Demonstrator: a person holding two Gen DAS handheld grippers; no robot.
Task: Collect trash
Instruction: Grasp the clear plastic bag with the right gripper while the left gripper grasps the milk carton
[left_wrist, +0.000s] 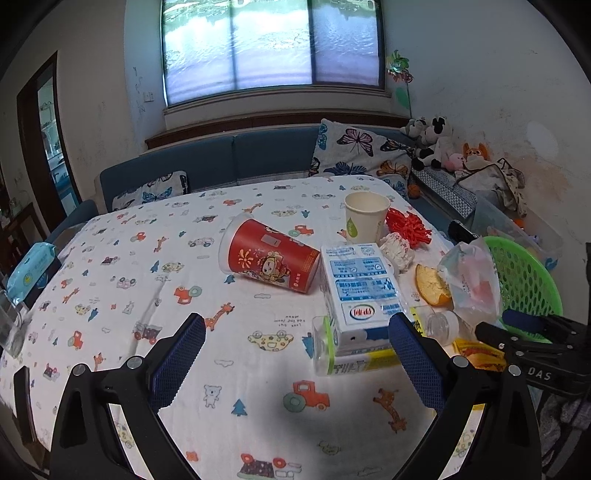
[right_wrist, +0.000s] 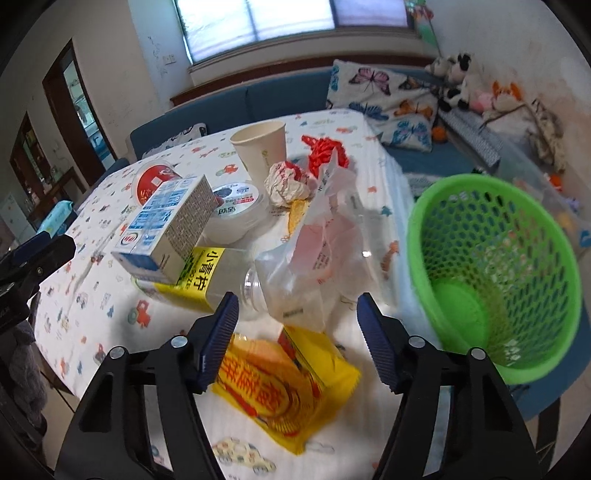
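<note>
Both grippers hang over the trash pile with nothing in either one.

Your left gripper (left_wrist: 297, 334) stands wide open above the cartoon-print tablecloth (left_wrist: 147, 280), its right pad just beside the blue-and-white milk carton (left_wrist: 360, 295), which lies on a clear bottle with a yellow label (left_wrist: 354, 360). Your right gripper (right_wrist: 297, 321) is about half open, its pads on either side of the yellow snack wrapper (right_wrist: 284, 387) near you but not pressing on it; the crumpled clear plastic bag (right_wrist: 321, 251) sits just beyond. The green mesh basket (right_wrist: 495, 280) stands at the table's right edge. Farther off lie the tipped red cup (left_wrist: 269, 258), the upright paper cup (left_wrist: 365, 218), an orange peel (left_wrist: 430, 286) and a red net (left_wrist: 408, 227).
</note>
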